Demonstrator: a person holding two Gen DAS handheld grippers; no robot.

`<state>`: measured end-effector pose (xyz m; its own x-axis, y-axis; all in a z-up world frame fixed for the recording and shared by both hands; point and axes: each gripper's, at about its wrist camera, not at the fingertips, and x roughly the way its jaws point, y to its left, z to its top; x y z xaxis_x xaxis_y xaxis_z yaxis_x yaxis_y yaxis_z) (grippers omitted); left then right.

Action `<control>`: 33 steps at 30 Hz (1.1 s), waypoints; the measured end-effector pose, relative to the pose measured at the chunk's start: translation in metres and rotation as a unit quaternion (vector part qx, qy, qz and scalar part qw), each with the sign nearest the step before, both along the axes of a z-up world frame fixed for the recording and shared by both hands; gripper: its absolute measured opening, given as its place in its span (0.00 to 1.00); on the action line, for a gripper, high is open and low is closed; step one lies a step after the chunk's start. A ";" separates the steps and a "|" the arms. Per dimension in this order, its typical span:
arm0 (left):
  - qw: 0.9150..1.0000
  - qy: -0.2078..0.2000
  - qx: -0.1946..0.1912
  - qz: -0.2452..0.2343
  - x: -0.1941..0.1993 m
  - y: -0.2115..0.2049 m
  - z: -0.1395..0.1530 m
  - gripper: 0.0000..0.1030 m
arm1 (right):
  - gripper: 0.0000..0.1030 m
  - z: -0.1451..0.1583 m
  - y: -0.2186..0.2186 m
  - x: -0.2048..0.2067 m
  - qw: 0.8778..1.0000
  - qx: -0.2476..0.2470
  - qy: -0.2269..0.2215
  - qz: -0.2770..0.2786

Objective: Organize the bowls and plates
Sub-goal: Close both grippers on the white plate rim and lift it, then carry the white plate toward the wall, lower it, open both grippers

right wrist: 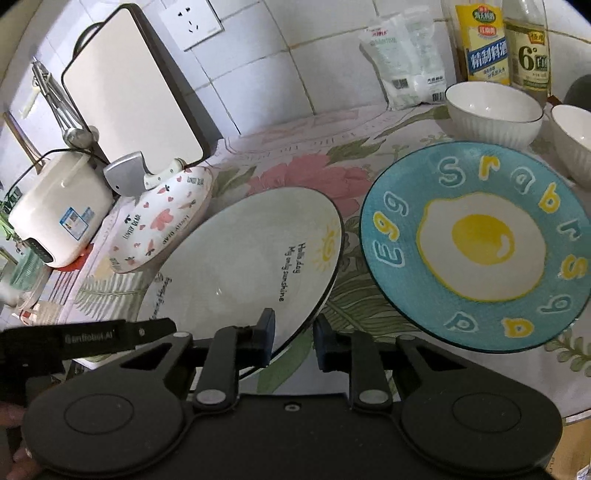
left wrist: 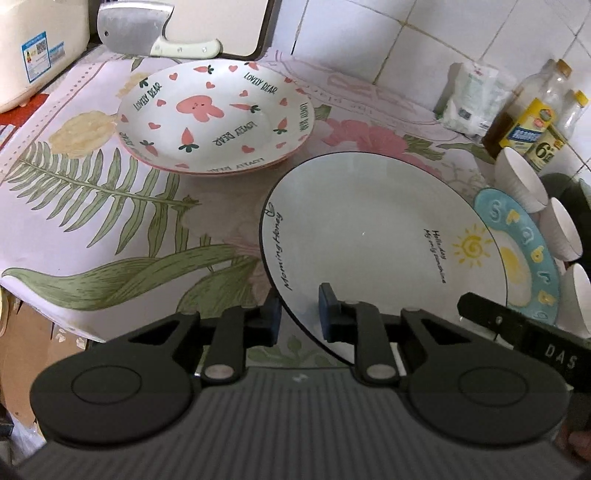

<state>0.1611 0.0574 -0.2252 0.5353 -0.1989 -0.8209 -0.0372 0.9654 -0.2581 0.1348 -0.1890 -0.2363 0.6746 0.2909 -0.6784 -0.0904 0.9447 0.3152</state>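
Two grippers, left gripper (left wrist: 298,314) and right gripper (right wrist: 293,339), each had jaws clamped across the sun plate (left wrist: 376,236) rim at six o'clock, tilted above the floral tabletop (left wrist: 92,206) beside tiled walls (left wrist: 443,37).

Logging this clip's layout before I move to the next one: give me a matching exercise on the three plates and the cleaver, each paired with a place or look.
Things:
1. sun plate
2. egg plate
3. bear plate
4. cleaver

Descriptions:
A. blue with yellow and blue letters, next to the white bowls
B. at the foot of the cutting board
C. tilted, rim between the left tongs and also the right tongs
D. pink rabbit, hearts and carrots

Pairs: 1-C, 2-A, 3-D, 4-B
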 end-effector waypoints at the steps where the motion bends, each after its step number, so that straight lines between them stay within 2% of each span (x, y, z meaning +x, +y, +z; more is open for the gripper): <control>1: 1.000 -0.001 -0.002 0.001 -0.001 -0.001 0.003 0.18 | 0.26 0.003 -0.001 -0.001 1.000 -0.002 -0.001 0.002; 9: 0.999 -0.049 0.006 -0.018 0.013 -0.017 0.046 0.18 | 0.26 0.042 -0.015 0.006 0.999 -0.005 -0.037 0.007; 13: 0.997 -0.072 0.019 -0.027 0.037 -0.028 0.067 0.18 | 0.26 0.060 -0.024 0.028 0.999 0.001 -0.046 0.008; 16: 0.995 -0.083 0.035 -0.035 0.059 -0.038 0.073 0.19 | 0.26 0.066 -0.027 0.046 0.998 -0.017 -0.051 0.013; 20: 0.995 -0.082 0.040 -0.037 0.090 -0.048 0.072 0.19 | 0.26 0.064 -0.038 0.075 0.999 -0.004 -0.048 0.013; 23: 0.995 -0.083 0.041 -0.037 0.111 -0.052 0.068 0.19 | 0.26 0.063 -0.038 0.093 0.998 -0.025 -0.052 0.010; 27: 0.996 -0.078 0.023 -0.035 0.133 -0.055 0.059 0.19 | 0.27 0.063 -0.046 0.118 0.998 -0.031 -0.053 0.016; 33: 0.997 -0.068 0.019 -0.020 0.157 -0.062 0.045 0.19 | 0.27 0.056 -0.050 0.149 0.997 -0.050 -0.044 0.029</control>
